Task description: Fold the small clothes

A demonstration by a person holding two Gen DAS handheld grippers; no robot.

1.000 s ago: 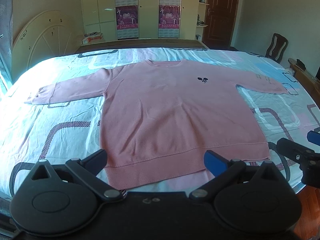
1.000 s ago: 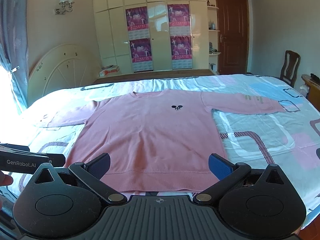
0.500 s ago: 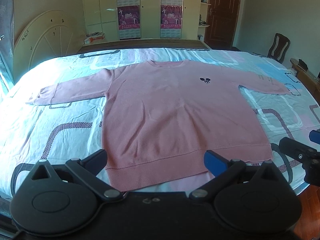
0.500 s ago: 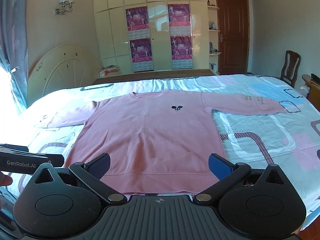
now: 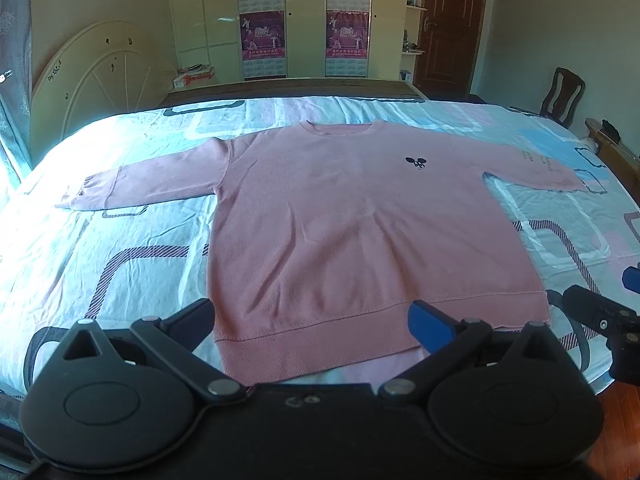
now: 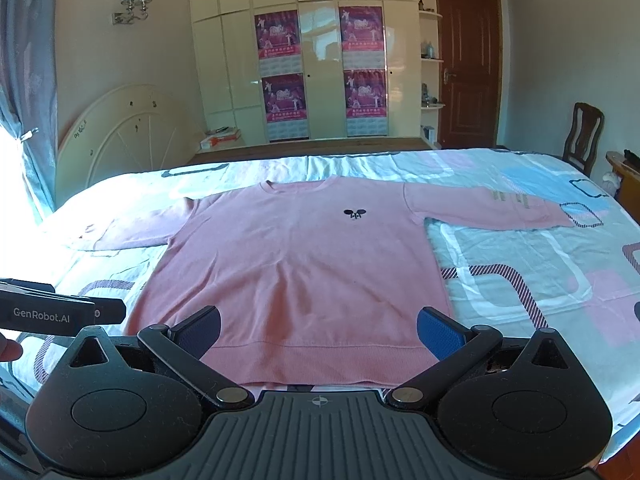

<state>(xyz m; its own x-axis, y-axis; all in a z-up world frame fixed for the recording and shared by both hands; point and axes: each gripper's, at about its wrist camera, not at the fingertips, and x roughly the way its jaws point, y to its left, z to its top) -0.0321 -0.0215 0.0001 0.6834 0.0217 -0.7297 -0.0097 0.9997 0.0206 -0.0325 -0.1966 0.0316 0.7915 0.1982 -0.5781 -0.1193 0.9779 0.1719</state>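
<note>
A pink long-sleeved sweater [image 5: 360, 232] [image 6: 304, 264] lies flat and face up on the bed, both sleeves spread sideways, a small dark logo on its chest. My left gripper [image 5: 316, 320] hovers open above the near hem, nothing between its fingers. In the right wrist view my right gripper [image 6: 320, 330] also stands open over the hem, empty. Part of the right gripper shows at the right edge of the left wrist view, and the left gripper's body shows at the left edge of the right wrist view.
The bed [image 5: 120, 264] carries a sheet patterned in blue, pink and white. A cream headboard [image 6: 128, 136] leans at the far left. Wardrobes with posters [image 6: 320, 72], a brown door [image 6: 468, 76] and a wooden chair [image 6: 582, 136] stand behind.
The left wrist view has shifted slightly, the sweater sitting a little further right and higher in it. The right gripper has barely moved. Both stay open.
</note>
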